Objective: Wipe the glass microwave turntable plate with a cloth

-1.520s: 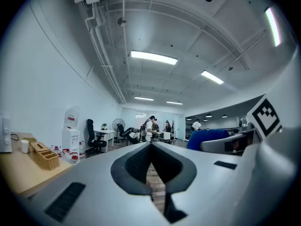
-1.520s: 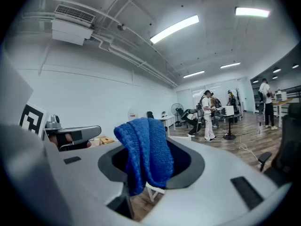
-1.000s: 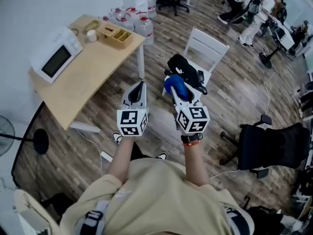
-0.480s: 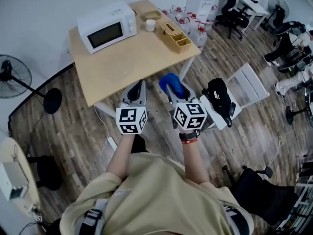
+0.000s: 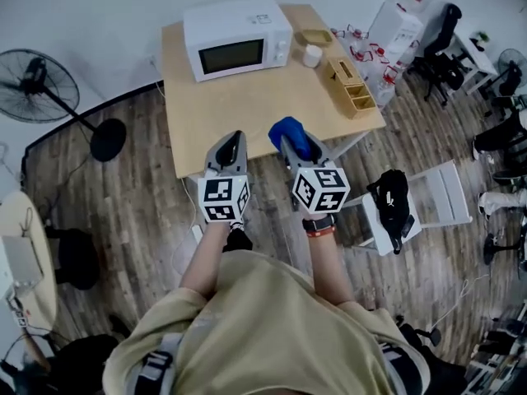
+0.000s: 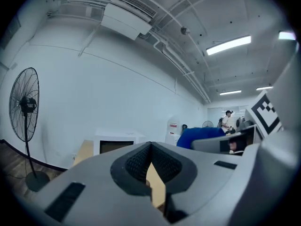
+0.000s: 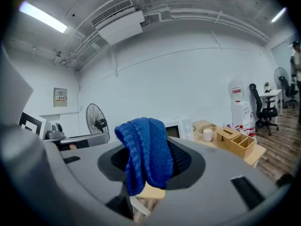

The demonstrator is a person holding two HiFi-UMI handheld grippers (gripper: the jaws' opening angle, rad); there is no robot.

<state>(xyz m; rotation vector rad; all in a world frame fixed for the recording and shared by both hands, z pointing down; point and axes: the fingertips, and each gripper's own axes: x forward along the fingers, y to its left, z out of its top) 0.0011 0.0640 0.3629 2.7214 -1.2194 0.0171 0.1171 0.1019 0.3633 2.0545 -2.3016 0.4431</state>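
Right gripper view: jaws clamp the blue cloth point(image 7: 143, 149).

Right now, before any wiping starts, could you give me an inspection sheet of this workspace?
Surface: wooden table against the wall.
Job's things: blue cloth in the right gripper; microwave with its door shut; glass plate not seen.
Clutter: white cup, small tray and wooden organiser on the table's right side.
Grippers: left gripper shut, empty; right gripper shut on the cloth.
Cables: what looks like a white lead on the floor by the table, mostly hidden.
Surroundings: standing fan at left; white chair carrying a black bag at right; water bottles beyond the table.
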